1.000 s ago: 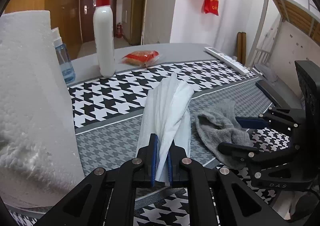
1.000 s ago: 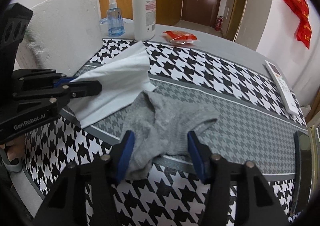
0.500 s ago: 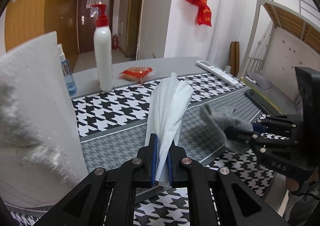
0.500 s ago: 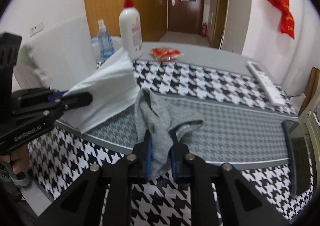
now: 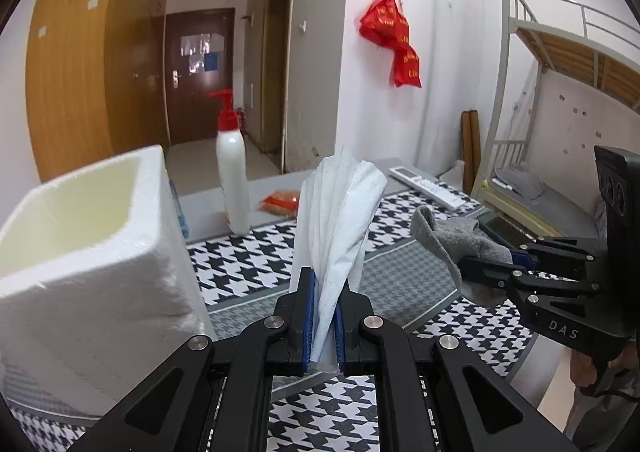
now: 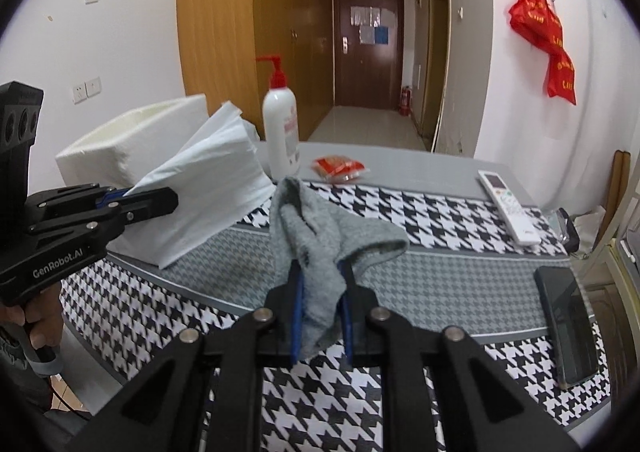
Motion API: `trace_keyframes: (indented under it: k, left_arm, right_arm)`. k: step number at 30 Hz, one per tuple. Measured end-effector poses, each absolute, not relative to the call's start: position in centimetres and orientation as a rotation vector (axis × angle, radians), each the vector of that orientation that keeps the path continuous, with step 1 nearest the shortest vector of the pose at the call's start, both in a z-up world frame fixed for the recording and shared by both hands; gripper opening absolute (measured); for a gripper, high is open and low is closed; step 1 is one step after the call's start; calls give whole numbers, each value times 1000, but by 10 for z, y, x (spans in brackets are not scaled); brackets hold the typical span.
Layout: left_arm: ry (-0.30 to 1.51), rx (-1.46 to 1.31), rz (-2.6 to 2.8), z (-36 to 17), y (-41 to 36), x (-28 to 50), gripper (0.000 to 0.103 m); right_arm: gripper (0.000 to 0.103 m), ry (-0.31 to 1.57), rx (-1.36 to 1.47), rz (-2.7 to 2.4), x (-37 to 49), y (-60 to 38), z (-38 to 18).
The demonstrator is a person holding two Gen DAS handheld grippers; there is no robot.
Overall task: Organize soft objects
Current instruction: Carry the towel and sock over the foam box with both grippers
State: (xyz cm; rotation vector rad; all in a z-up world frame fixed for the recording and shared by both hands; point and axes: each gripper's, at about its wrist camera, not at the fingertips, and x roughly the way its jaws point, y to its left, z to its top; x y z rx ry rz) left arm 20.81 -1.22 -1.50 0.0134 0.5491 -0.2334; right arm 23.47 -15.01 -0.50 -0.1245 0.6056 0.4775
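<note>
A folded white tissue point(image 5: 340, 211) fans upward from my left gripper point(image 5: 324, 276), which is shut on its lower end. In the right wrist view the same tissue point(image 6: 208, 187) hangs from the left gripper point(image 6: 160, 199) at the left, above the table. My right gripper point(image 6: 320, 276) is shut on a grey sock point(image 6: 316, 236), which drapes over both fingers, lifted off the cloth. From the left wrist view the sock point(image 5: 452, 240) and right gripper point(image 5: 500, 258) sit to the right. An open white foam box point(image 5: 100, 272) stands close on the left.
The table carries a black-and-white houndstooth cloth point(image 6: 400, 211). On the far side are a white pump bottle point(image 6: 282, 127), a red snack packet point(image 6: 340, 167) and a white remote point(image 6: 508, 207). A dark phone point(image 6: 568, 320) lies near the right edge. A hand point(image 6: 36, 320) holds the left gripper.
The right gripper closed on the grey sock and raised it off the table. The left gripper rose with the tissue, so the foam box's open top now shows.
</note>
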Motion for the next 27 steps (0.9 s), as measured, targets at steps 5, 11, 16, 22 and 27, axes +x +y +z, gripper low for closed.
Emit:
trace_keyframes:
  k: [5, 11, 16, 22, 27]
  left_arm:
    - [514, 27, -217, -3, -11, 198, 10]
    - [472, 36, -195, 13, -6, 193, 10]
    - [439, 49, -181, 25, -1, 189, 10]
    - [401, 47, -159, 39, 6, 186, 10]
    - [363, 71, -143, 51, 9, 182, 10]
  right_arm:
    - [19, 557, -123, 493, 227, -146, 9]
    - [19, 508, -109, 502, 217, -145, 26]
    - [19, 472, -102, 510, 212, -144, 38]
    - [19, 435, -102, 508, 207, -144, 49]
    - [19, 413, -101, 513, 207, -142, 56]
